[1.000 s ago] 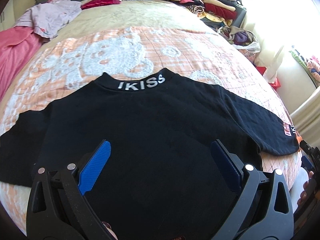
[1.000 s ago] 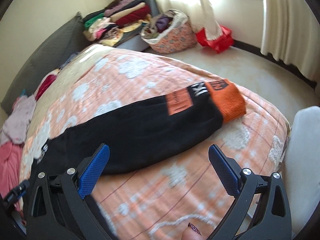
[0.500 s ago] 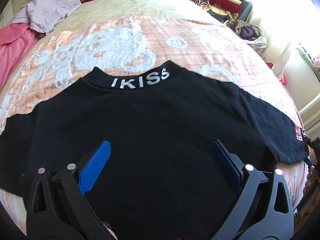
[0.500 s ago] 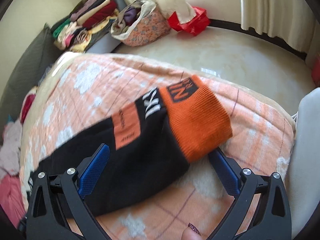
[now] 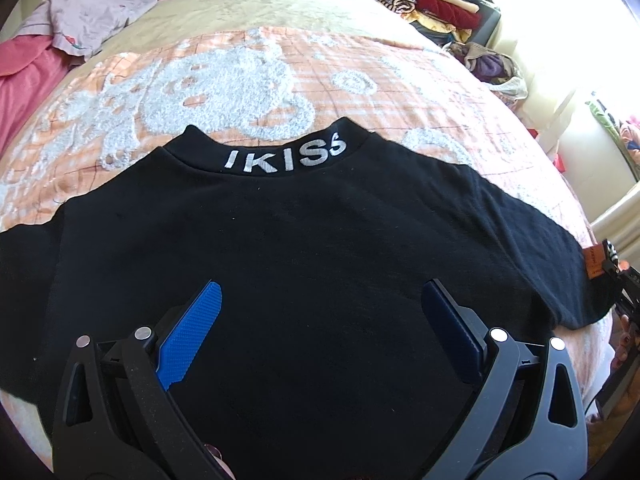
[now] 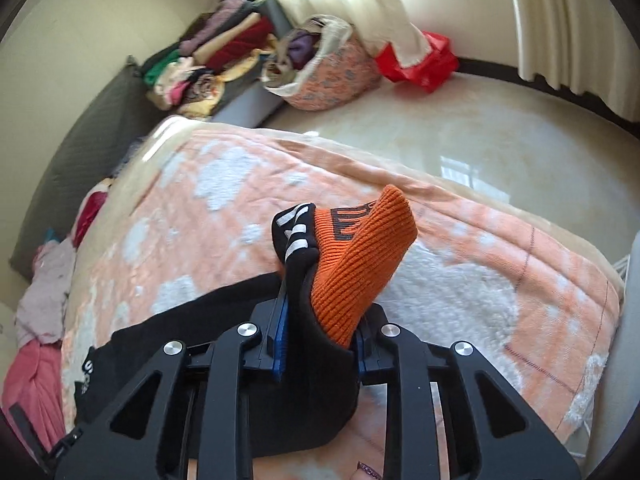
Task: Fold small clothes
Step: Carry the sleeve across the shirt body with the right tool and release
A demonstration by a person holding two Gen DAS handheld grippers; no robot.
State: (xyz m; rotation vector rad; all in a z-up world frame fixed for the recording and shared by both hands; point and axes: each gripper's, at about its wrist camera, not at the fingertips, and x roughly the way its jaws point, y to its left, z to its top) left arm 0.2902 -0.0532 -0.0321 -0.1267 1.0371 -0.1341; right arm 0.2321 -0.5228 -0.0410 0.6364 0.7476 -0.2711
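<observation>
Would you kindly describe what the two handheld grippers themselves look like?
Both the left gripper and right gripper are matte black plastic frames with triangular cut-outs and round silver pivot screws. Their fingers carry blue textured pads. No cables or sleeves show.

Bed (image 5: 280, 4): orange-white blanket (image 5: 248, 80) on top, black sweater (image 5: 304, 248) flat on blanket, pink clothes (image 5: 80, 20) beyond blanket's far-left corner.
</observation>
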